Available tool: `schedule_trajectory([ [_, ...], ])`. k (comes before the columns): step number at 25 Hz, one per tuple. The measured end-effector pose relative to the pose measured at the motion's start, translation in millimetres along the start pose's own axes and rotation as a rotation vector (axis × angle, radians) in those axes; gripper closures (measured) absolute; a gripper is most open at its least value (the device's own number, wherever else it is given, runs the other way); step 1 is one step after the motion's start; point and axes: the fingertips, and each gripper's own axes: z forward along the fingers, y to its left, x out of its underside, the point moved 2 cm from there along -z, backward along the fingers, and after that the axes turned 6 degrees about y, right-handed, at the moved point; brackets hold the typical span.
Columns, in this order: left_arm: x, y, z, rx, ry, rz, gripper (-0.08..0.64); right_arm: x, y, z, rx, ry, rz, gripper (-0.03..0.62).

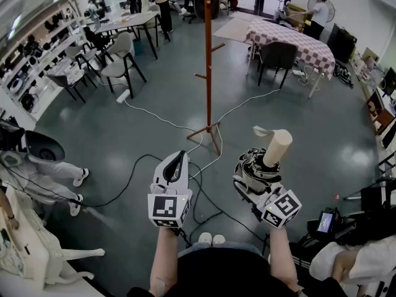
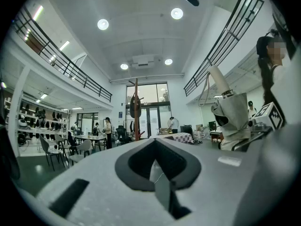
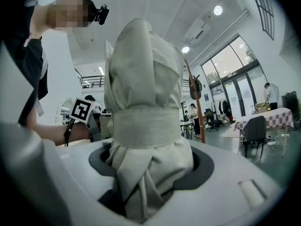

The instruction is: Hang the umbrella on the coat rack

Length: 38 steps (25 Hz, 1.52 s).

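Observation:
A tall wooden coat rack [image 1: 208, 60] with short pegs stands on the grey floor ahead of me; it also shows far off in the left gripper view [image 2: 136, 109] and the right gripper view [image 3: 198, 105]. My right gripper [image 1: 257, 167] is shut on a folded beige umbrella [image 1: 273, 149], held upright with its strap wrapped round it. In the right gripper view the umbrella [image 3: 141, 107] fills the space between the jaws. My left gripper [image 1: 180, 159] is level beside it, pointing toward the rack, shut and holding nothing. The umbrella [image 2: 230, 114] appears at the right of the left gripper view.
Black and white cables [image 1: 162, 121] run across the floor round the rack's foot [image 1: 213, 136]. A table with a checked cloth [image 1: 291, 42] and a dark chair [image 1: 276, 57] stand behind to the right, grey chairs [image 1: 120, 57] and tables to the left. A person's legs [image 1: 46, 181] lie at left.

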Motion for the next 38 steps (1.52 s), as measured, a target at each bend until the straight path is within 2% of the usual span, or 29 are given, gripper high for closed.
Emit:
schedule_trajectory([
  [7, -11.9, 7.8, 6.5, -0.018, -0.045, 0.005, 0.554, -8.1, -8.3, 8.4, -0.012, -0.017, -0.029, 0.293],
  [17, -13.7, 5.2, 5.8, -0.010, -0.023, -0.002, 0.554, -7.9, -7.7, 4.6, -0.008, -0.001, -0.013, 0.293],
  [23, 1.5, 9.5, 8.5, 0.004, -0.007, -0.010, 0.554, 7.5, -7.8, 8.0, 0.014, 0.012, -0.018, 0.276],
  [27, 13.0, 22.2, 11.4, 0.017, 0.005, -0.019, 0.554, 10.6, -4.8, 17.7, 0.012, -0.025, 0.032, 0.276],
  [38, 32.8, 70.6, 21.8, 0.037, -0.005, -0.059, 0.554, 23.9, -6.7, 57.9, 0.065, -0.001, 0.060, 0.276],
])
